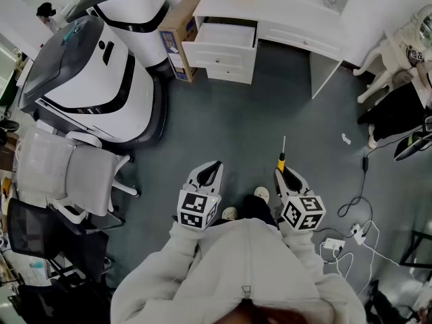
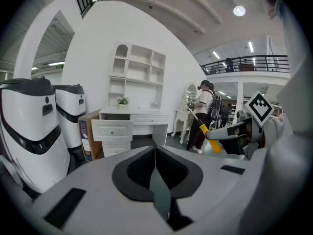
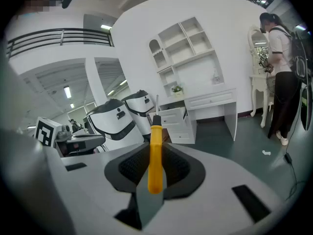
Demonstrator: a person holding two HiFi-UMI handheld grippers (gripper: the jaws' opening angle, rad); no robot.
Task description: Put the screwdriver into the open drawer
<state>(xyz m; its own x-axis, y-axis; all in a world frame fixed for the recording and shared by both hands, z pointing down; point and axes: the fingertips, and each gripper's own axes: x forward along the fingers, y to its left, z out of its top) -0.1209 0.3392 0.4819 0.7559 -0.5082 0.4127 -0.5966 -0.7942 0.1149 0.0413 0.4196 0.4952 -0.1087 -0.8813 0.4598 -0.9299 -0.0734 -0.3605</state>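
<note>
Screwdriver [image 3: 155, 155], yellow handle, sits clamped between the jaws of the right gripper [image 1: 289, 179], with its shaft pointing forward and slightly down. Left gripper [image 2: 155, 155]: jaws together, nothing between them. Open drawer [image 1: 220, 50] lies well ahead across the grey floor [image 1: 270, 106].

Desk [image 1: 283, 9] cut off at top, screwdriver [image 3: 155, 151] tip indistinct

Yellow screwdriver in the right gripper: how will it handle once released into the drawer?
Likely stiff and light: the screwdriver is a thin shaft on a slim yellow handle. The right gripper pinches only the handle, shaft sticking out ahead, so it may pivot. Its round-looking handle will probably roll in the open drawer.
</note>
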